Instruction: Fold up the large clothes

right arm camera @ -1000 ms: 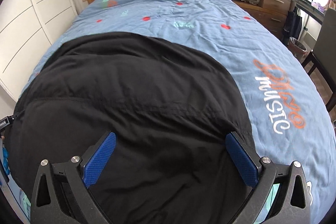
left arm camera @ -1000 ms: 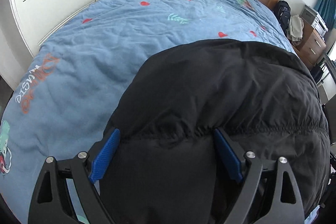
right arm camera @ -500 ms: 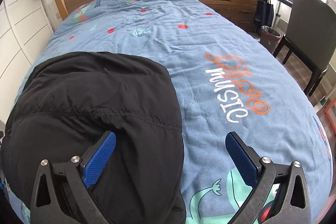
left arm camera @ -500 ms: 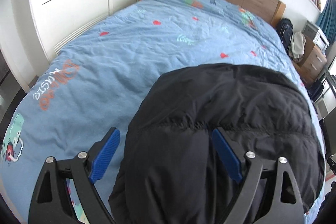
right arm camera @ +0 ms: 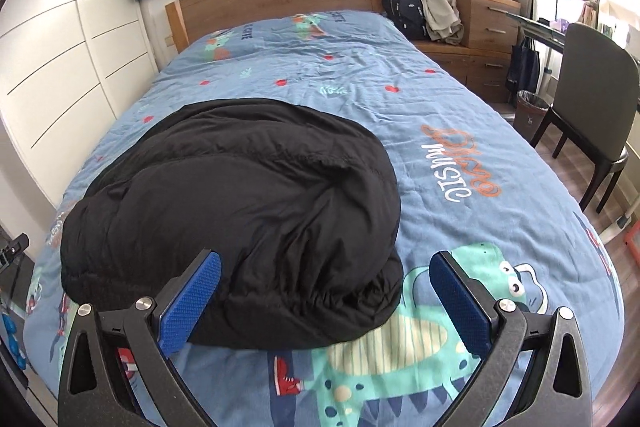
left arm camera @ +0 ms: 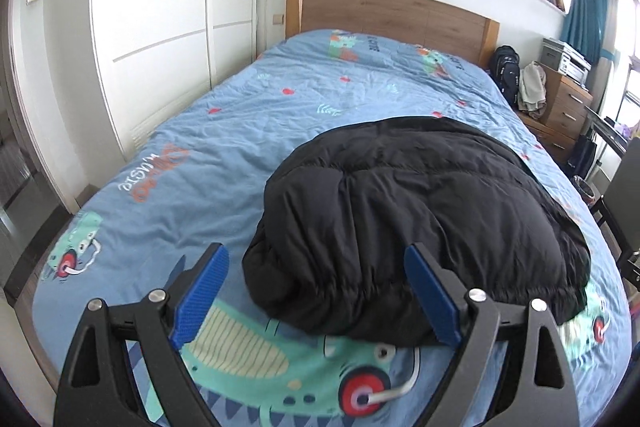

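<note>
A black puffy jacket [left arm camera: 416, 211] lies folded in a thick bundle on the blue patterned bedspread [left arm camera: 248, 131], near the foot of the bed. My left gripper [left arm camera: 316, 295] hangs open above and in front of the jacket's near edge, apart from it, with nothing between its blue pads [left arm camera: 200, 291]. In the right wrist view the same jacket [right arm camera: 240, 211] fills the lower left of the bedspread [right arm camera: 440, 115]. My right gripper [right arm camera: 324, 299] is also open and empty, held back from the jacket's right end.
A wooden headboard [left arm camera: 392, 11] stands at the far end, white wardrobe doors [left arm camera: 160, 35] along the left. To the right are a wooden dresser [right arm camera: 484, 23] with a backpack [right arm camera: 404, 7] and clothes, a dark chair [right arm camera: 592, 99] and a bin [right arm camera: 530, 109].
Both grippers have pulled back and risen away from the jacket, which earlier filled the space between their fingers. The jacket now lies free on the bed and more of the room shows.
</note>
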